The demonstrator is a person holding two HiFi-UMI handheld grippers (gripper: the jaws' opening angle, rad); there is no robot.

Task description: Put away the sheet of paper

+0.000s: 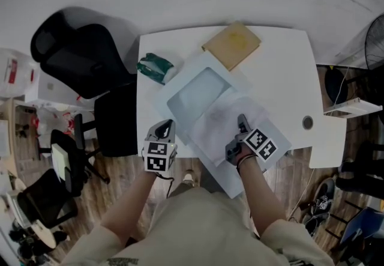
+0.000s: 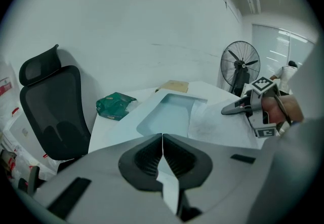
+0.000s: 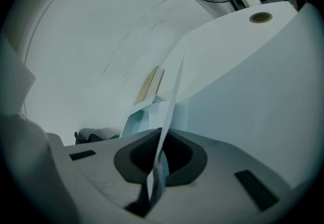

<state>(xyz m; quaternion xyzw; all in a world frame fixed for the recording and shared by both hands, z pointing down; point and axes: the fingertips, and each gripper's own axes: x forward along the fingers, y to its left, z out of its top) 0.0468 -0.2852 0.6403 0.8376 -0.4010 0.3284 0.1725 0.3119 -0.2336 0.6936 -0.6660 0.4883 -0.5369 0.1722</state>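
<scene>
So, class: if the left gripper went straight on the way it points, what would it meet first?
The left gripper would probably run onto the clear folder, whose near edge it seems to pinch; beyond that, the brown envelope. Depth is unclear.

Paper sheet (image 1: 259, 116) corner beneath right tongs (image 1: 241, 120)

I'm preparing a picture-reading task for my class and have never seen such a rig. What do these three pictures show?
A person holds a hand-held tool with two jaws in each hand. One picture looks down from a camera on the head; the other two look along each tool's jaws. On the white table lie a translucent folder, a sheet of paper, a brown envelope and a green bag. The left gripper pinches the folder's edge; the right gripper pinches the paper.
</scene>
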